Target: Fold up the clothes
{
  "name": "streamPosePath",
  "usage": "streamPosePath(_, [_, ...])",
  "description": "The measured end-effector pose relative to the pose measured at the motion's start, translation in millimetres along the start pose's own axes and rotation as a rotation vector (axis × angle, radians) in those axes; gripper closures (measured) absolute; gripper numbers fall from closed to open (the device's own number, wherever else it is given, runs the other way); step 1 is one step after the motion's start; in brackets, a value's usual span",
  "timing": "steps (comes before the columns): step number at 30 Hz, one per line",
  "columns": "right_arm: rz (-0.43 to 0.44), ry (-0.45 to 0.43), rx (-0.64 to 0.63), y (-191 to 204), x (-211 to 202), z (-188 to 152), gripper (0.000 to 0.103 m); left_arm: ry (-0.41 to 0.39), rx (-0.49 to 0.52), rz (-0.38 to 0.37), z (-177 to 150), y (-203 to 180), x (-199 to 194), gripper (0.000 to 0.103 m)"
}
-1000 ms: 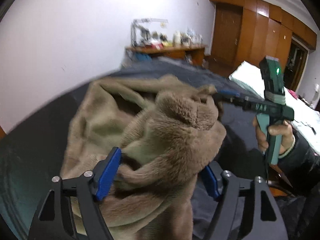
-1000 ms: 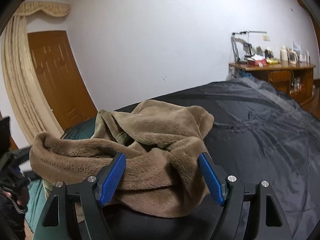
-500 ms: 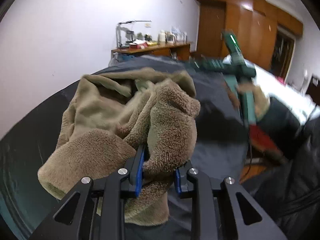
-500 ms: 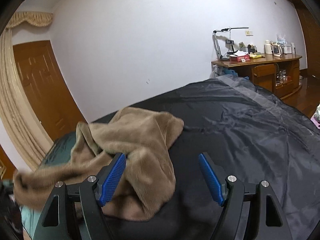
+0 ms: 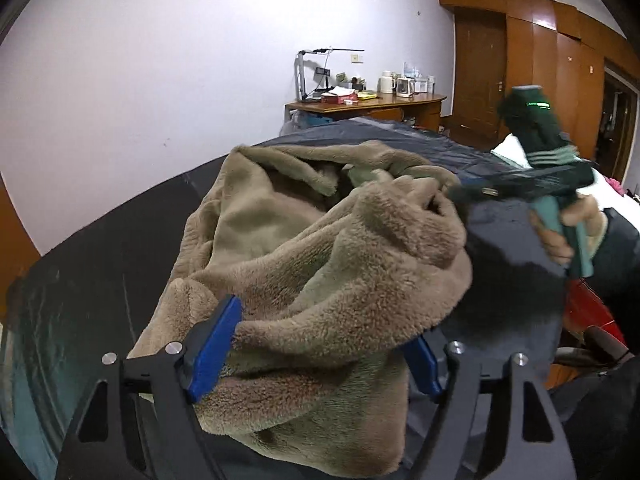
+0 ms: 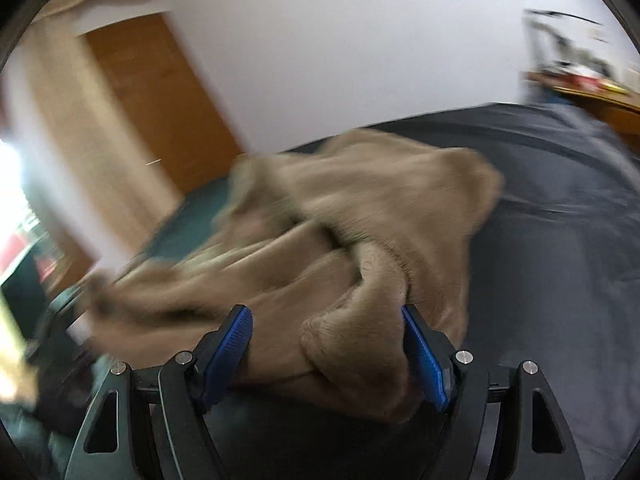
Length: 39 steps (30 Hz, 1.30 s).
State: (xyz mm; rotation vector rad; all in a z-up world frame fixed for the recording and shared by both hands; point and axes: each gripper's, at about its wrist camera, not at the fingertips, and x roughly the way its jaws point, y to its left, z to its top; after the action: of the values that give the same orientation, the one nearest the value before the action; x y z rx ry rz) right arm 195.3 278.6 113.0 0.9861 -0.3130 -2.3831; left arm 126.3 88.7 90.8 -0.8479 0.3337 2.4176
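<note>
On the bed cover: brown fleece garment (image 5: 320,248) lay bunched on dark bed cover (image 5: 100,272), near its front edge.
Left gripper (image 5: 316,344): spread wide, fleece bulging between pads, not pinched.
Right gripper (image 6: 326,354): spread too, fold between pads; blurred.
Key relation: garment dead ahead of both grippers, long axis unclear.
Containers: none seen.

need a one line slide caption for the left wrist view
Open left gripper straddles a bunched brown fleece garment on a dark bedcover while the right gripper reaches its far edge.
</note>
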Motion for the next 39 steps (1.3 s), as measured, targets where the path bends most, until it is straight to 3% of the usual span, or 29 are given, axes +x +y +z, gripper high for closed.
streamPosePath(3, [0.063, 0.033, -0.058, 8.2, -7.1, -12.7, 0.026, 0.007, -0.038, -0.004, 0.0, 9.6, 6.7, 0.023])
streamPosePath(7, [0.034, 0.034, -0.050, 2.7, -15.7, -15.7, 0.026, 0.011, -0.082, -0.028, -2.0, 17.0, 10.6, 0.023])
streamPosePath(12, [0.006, -0.108, 0.091, -16.4, -35.6, 10.3, 0.026, 0.020, -0.054, -0.026, -6.0, 10.8, 11.0, 0.023])
streamPosePath(16, [-0.176, -0.140, 0.128, -15.5, -23.3, 43.8, 0.026, 0.019, -0.047, -0.018, -8.1, 6.8, 8.5, 0.023])
streamPosePath(25, [-0.460, 0.066, -0.116, 20.6, 64.0, 77.5, 0.026, 0.003, -0.074, 0.004, -1.9, 11.3, 1.6, 0.022])
streamPosePath(27, [-0.510, 0.078, -0.120, 16.1, 71.2, 80.2, 0.040, -0.008, -0.069, 0.012, 1.6, 11.5, -0.2, 0.021])
streamPosePath(29, [-0.560, 0.089, -0.124, 11.6, 78.5, 83.0, 0.069, -0.018, -0.067, 0.016, 4.8, 12.0, -0.7, 0.020])
streamPosePath(31, [-0.582, 0.070, -0.099, 2.2, 75.6, 83.9, 0.077, -0.022, -0.067, 0.016, 8.1, 13.2, 1.8, 0.020])
streamPosePath(39, [-0.721, -0.155, -0.015, -14.1, 14.0, 87.6, 0.081, -0.003, -0.088, -0.005, 11.0, 17.3, 17.9, 0.019])
